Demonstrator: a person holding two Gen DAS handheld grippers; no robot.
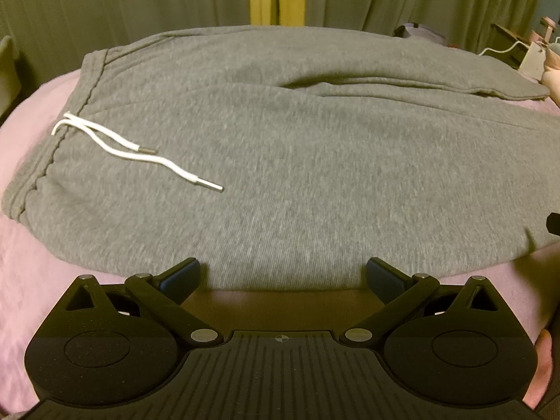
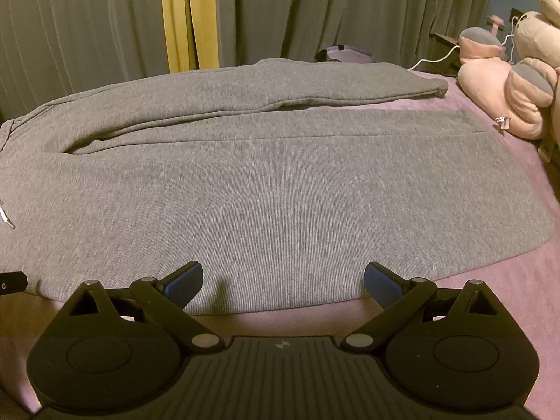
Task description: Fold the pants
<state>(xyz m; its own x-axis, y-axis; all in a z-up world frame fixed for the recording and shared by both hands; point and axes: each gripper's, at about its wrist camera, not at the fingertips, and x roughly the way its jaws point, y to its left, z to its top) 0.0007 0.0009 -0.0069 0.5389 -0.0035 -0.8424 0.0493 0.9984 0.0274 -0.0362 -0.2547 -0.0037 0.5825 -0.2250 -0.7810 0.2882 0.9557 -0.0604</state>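
I hold both grippers, left [image 1: 283,276] and right [image 2: 283,281], low at the near edge of the pants [image 2: 280,189] on the bed [image 2: 507,297], jaws wide, empty.

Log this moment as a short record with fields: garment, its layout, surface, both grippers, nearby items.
garment: grey sweatpants with a white drawstring
layout: spread flat, unfolded; waistband to the left, the two legs running right; far leg partly bunched
surface: pink bedcover
left gripper: open, at the near edge of the pants close to the waist, holding nothing
right gripper: open, at the near edge of the near leg, holding nothing
nearby: plush toys past the leg ends; curtains behind
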